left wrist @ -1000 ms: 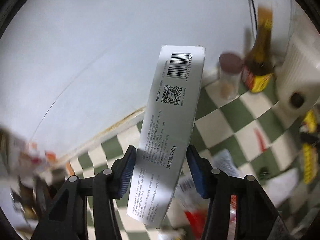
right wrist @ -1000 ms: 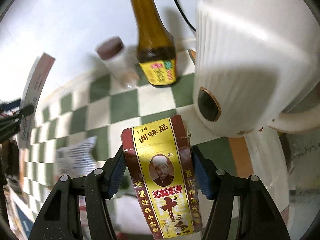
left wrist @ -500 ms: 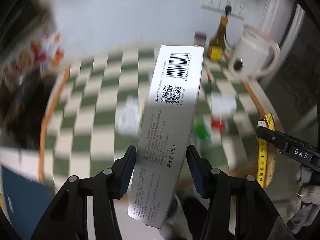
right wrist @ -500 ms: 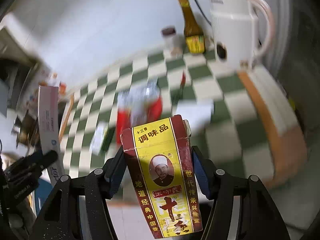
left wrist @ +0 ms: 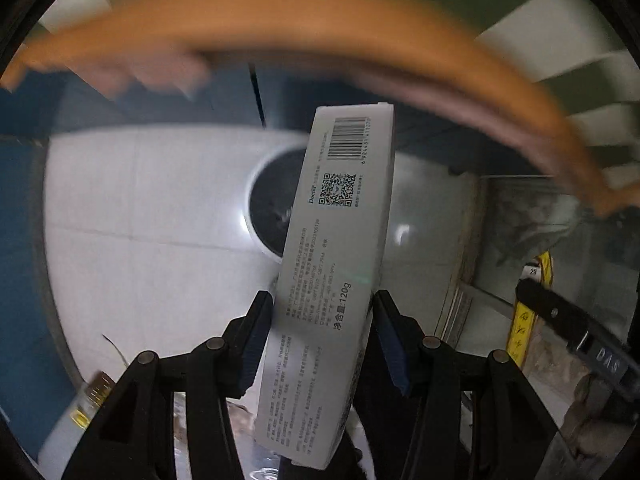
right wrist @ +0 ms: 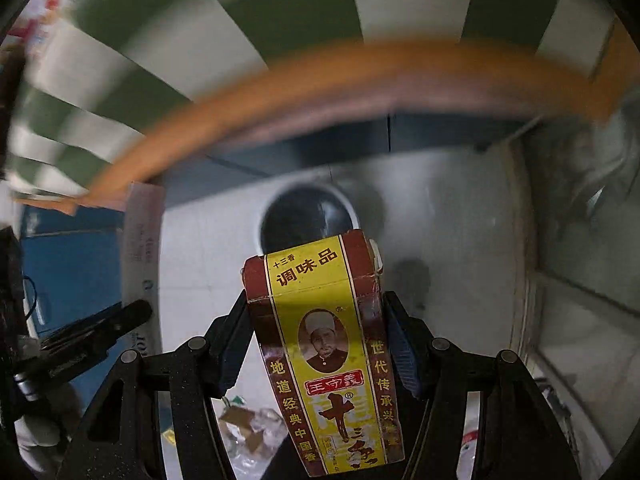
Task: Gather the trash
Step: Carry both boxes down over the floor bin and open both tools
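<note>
Transport step. Left gripper (left wrist: 320,316) jaws clamp the white box (left wrist: 332,280); right gripper (right wrist: 316,332) jaws clamp the spice box (right wrist: 324,344). Both hang above the bin (right wrist: 308,216). Next: centre over bin, release.

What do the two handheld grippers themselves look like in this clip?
Both the left gripper and right gripper are matte black linkage frames with round silver-grey pivot pins and triangular cut-outs. The fingers carry ribbed dark-blue pads. Seen from the left camera, the right gripper's side carries "DAS" lettering.
</note>
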`<control>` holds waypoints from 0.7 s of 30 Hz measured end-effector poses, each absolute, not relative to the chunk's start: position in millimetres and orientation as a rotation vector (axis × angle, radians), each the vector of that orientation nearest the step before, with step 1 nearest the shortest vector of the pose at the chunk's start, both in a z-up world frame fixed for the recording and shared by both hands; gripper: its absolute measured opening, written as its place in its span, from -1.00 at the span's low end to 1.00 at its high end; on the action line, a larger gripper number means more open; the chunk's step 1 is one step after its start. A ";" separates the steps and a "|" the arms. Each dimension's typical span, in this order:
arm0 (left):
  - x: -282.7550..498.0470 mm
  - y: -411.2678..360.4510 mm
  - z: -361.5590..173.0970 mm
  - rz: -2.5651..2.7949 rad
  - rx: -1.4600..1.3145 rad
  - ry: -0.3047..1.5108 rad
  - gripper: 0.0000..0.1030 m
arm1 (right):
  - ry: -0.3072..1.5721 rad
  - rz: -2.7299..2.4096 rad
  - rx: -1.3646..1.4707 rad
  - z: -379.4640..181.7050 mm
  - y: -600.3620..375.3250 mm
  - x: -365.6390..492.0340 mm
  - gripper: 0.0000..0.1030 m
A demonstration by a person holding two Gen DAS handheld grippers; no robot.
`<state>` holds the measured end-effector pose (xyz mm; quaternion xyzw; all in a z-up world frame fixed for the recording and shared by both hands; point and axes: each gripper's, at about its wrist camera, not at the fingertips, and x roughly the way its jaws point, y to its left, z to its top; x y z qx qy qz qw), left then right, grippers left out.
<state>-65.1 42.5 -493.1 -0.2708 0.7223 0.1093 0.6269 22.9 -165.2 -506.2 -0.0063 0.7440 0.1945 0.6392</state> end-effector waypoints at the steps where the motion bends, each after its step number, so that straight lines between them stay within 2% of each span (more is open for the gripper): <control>1: -59.8 44.9 -520.9 0.253 -0.638 1.668 -0.06 | 1.714 0.437 -0.009 -527.8 -162.8 24.1 0.25; 5: -39.2 59.9 -625.9 0.272 -0.701 1.714 -0.02 | 1.812 0.411 0.044 -647.8 -148.0 35.4 0.25; 7: -36.8 67.1 -662.6 0.286 -0.722 1.716 0.13 | 1.845 0.415 0.056 -692.2 -139.9 40.8 0.26; 9: -34.9 76.3 -683.6 0.326 -0.708 1.705 0.79 | 1.873 0.434 0.061 -730.8 -131.6 45.4 0.29; 11: -40.7 81.5 -699.0 0.368 -0.689 1.693 1.00 | 1.883 0.456 0.068 -755.1 -127.0 51.1 0.34; 12: -44.4 79.1 -699.5 0.388 -0.677 1.687 1.00 | 1.889 0.465 0.070 -763.0 -125.0 51.9 0.59; 14: -53.1 81.0 -701.5 0.440 -0.621 1.691 1.00 | 1.862 0.477 0.039 -770.8 -119.7 52.9 0.96; 21: -80.2 85.7 -661.1 0.559 -0.481 1.637 1.00 | 1.745 0.441 -0.187 -740.5 -115.7 43.4 0.97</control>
